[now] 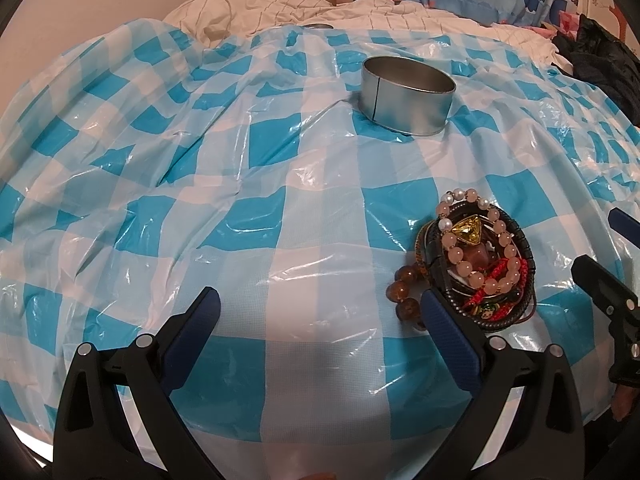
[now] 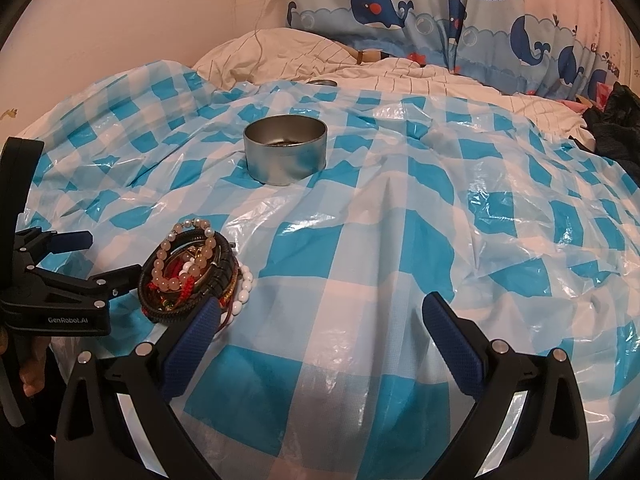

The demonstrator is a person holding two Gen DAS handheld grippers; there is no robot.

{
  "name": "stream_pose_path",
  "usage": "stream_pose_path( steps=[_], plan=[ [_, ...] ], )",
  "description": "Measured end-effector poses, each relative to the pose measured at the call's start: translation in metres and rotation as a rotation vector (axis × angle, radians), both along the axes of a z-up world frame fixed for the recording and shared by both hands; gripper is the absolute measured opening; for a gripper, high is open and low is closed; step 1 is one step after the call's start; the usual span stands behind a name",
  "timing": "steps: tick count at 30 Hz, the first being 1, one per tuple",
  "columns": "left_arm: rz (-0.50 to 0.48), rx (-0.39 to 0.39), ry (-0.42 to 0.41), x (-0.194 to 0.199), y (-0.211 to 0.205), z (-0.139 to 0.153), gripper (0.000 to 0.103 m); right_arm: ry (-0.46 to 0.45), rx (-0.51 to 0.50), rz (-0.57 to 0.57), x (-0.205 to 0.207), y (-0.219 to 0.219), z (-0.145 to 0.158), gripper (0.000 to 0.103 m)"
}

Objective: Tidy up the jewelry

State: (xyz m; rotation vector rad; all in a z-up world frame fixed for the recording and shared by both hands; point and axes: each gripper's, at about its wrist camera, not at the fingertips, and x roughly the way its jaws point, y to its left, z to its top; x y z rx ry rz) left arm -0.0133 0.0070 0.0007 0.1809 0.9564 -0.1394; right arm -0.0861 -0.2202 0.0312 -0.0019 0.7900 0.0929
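We see our left gripper [image 1: 320, 304] and right gripper [image 2: 320, 312] both spread wide, empty; the bracelet pile [image 1: 478, 260] lies lower right, metal tin [image 1: 408, 94] above centre

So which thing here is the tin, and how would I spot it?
Look at the blue-and-white checked sheet over the bed. Past the heap of bracelets, toward the pillows, stands the tin. It is the only plain metal thing there: round, silver, low-walled and open on top.
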Motion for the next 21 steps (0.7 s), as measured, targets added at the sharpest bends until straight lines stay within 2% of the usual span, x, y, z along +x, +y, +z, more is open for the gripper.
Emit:
stream_pose_path(
  steps=[13, 21],
  plan=[
    [-0.003, -0.015, -0.003, -0.001, -0.003, 0.004, 0.097, -0.001, 0.002, 0.011, -0.001, 0.003, -0.001, 0.097],
    [-0.064, -0.123, -0.018, 0.008, -0.013, 0.020, 0.097, -0.001, 0.019, 0.027, -0.002, -0.001, -0.001, 0.097]
  ],
)
